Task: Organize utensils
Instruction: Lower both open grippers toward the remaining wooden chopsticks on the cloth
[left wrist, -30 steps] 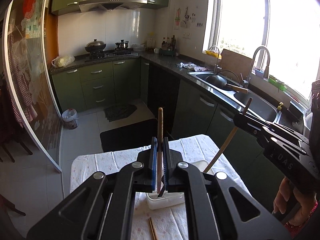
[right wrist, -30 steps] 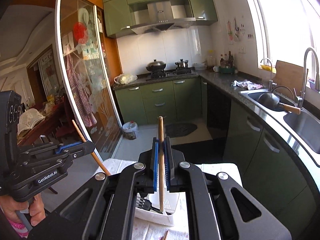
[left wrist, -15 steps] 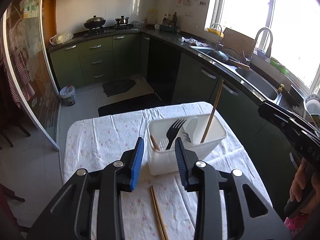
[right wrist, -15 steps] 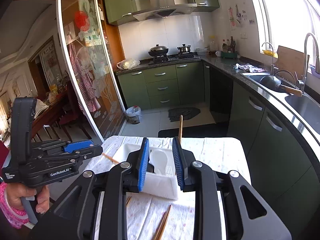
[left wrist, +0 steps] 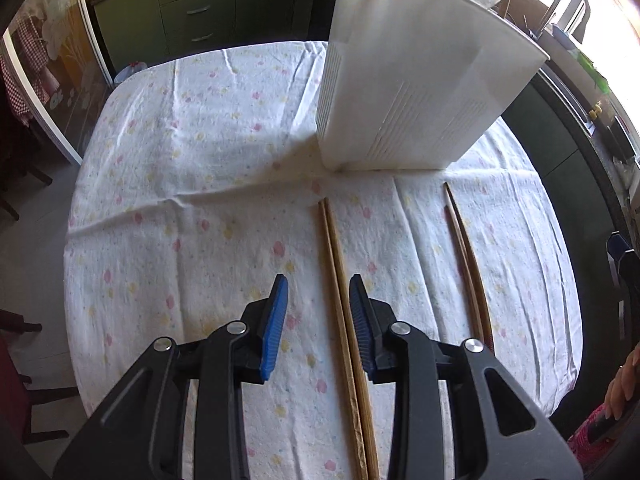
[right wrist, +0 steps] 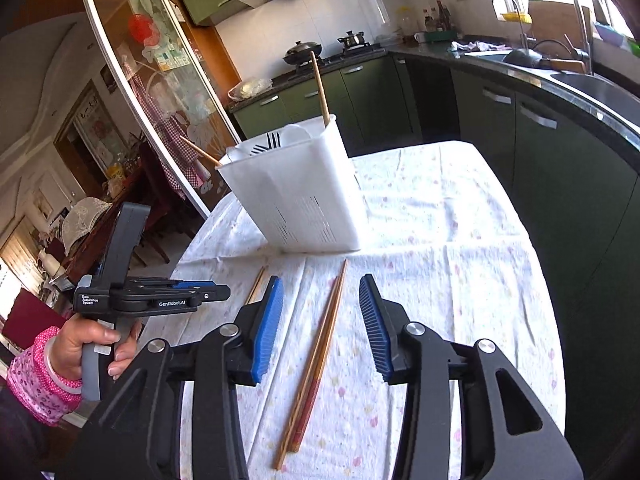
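A white slotted utensil holder (left wrist: 416, 92) (right wrist: 296, 196) stands on the floral tablecloth; in the right wrist view it holds a black fork (right wrist: 272, 142), a white spoon and two upright chopsticks (right wrist: 320, 88). My left gripper (left wrist: 318, 312) is open, low over the cloth, its jaws on either side of a pair of wooden chopsticks (left wrist: 340, 280). A second pair (left wrist: 466, 256) lies to the right. My right gripper (right wrist: 320, 316) is open above that pair (right wrist: 316, 356). The left gripper also shows in the right wrist view (right wrist: 216, 292).
The small table (right wrist: 460, 240) has its edges close on all sides. Green kitchen cabinets (right wrist: 520, 120) and a sink counter run along the right. A glass sliding door (right wrist: 160, 92) stands to the left.
Both grippers let go of their chopsticks into the holder, opened, and came down low over the two pairs lying on the cloth in front of the holder.
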Demonstrator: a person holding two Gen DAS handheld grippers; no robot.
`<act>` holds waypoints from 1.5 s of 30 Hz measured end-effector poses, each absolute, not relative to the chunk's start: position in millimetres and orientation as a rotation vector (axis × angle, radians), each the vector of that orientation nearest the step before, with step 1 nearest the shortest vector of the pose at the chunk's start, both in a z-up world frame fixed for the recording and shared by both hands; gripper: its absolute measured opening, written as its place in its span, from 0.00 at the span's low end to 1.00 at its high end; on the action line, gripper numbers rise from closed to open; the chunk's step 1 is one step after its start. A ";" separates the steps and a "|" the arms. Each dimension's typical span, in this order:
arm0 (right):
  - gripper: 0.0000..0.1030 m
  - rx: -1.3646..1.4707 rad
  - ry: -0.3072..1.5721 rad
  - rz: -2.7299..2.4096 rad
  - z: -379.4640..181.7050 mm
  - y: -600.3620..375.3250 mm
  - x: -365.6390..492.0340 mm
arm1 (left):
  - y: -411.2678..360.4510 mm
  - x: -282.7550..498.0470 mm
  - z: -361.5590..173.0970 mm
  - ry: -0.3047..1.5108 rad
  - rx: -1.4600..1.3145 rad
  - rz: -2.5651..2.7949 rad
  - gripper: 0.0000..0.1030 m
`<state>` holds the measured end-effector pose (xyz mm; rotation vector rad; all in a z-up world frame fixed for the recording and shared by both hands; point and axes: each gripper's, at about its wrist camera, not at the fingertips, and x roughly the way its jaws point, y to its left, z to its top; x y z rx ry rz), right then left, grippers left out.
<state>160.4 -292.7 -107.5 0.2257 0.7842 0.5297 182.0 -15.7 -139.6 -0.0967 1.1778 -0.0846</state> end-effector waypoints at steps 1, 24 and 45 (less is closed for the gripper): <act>0.39 0.227 0.788 0.528 -108.8 -292.4 161.0 | -17.6 182.4 -141.3 1.181 -0.092 -0.082 0.29; 0.41 0.221 0.812 0.545 -102.0 -280.6 174.8 | -35.1 187.3 -166.4 1.240 0.001 -0.040 0.30; 0.20 -0.027 1.123 0.439 -186.5 -200.4 265.1 | -24.3 180.9 -165.1 1.226 0.027 -0.043 0.18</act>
